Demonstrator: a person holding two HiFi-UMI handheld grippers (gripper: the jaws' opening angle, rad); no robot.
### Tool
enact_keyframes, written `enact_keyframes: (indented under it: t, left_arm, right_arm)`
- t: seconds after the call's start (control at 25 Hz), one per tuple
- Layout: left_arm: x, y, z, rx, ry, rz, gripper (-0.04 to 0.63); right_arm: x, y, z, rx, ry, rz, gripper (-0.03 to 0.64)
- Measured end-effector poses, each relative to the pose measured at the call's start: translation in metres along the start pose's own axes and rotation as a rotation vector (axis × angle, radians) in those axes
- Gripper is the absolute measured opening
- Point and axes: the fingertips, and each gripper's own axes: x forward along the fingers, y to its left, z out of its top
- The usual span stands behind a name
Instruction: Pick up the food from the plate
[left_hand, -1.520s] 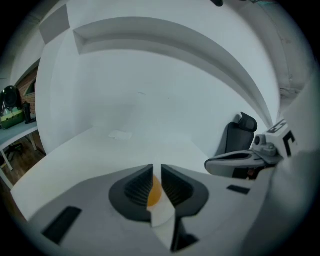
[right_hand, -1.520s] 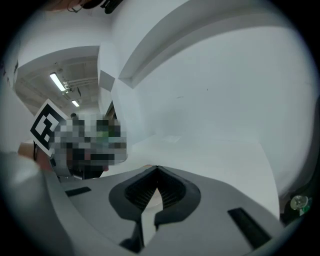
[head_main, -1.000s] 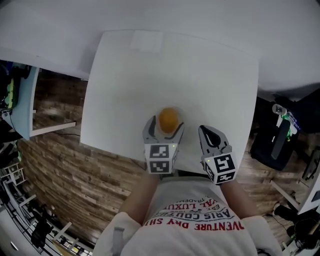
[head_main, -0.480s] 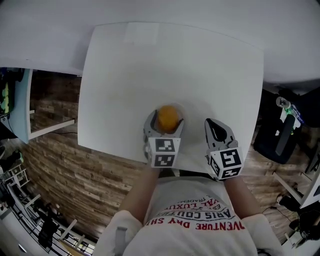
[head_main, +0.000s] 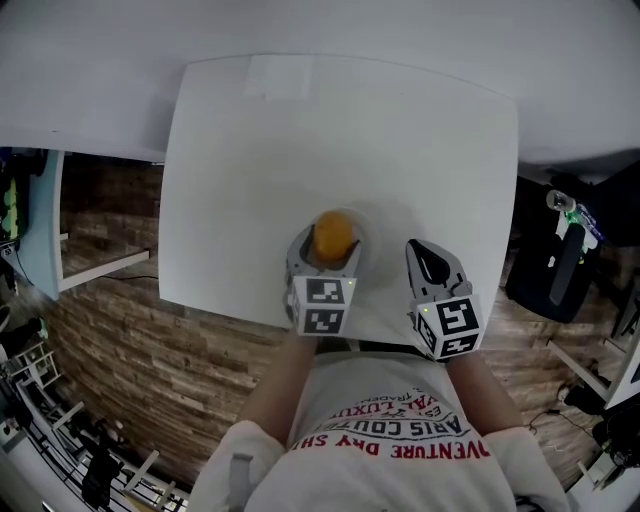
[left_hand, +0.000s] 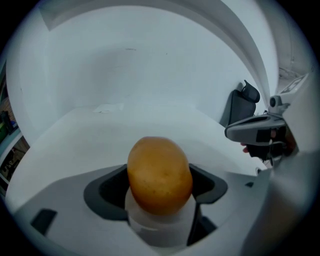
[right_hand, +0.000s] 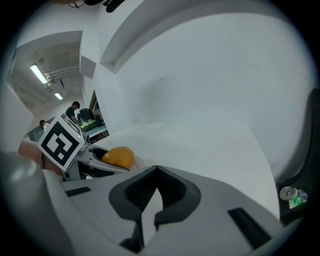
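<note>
The left gripper (head_main: 328, 250) has its wide jaws closing around the yellow-orange potato (head_main: 332, 233), which sits on the small white plate (left_hand: 150, 227) near the front edge of the white table (head_main: 340, 130), while the right gripper (head_main: 428, 258) beside it has its jaws together and empty.

White table (head_main: 340, 130) stands on wood-plank floor (head_main: 130, 340) beside a white wall (head_main: 300, 25).
</note>
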Motion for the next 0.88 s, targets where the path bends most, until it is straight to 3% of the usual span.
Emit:
enact_keyframes:
  t: [0.4,0.64,0.88]
  left_arm:
    - [-0.051,0.004,0.054,-0.004,-0.151,-0.045,0.362]
    - [-0.093,0.006,0.097,0.025,-0.269,-0.06,0.362]
    - [-0.144,-0.001,0.142,0.07,-0.406,-0.13,0.362]
  right_arm:
    - [-0.022,0.014,0.041,0.001,-0.082,-0.054,0.004]
    - [-0.043,0.027,0.079,0.004,-0.179,-0.098,0.005]
    - [-0.069,0.041,0.119,-0.003,-0.295,-0.151,0.005]
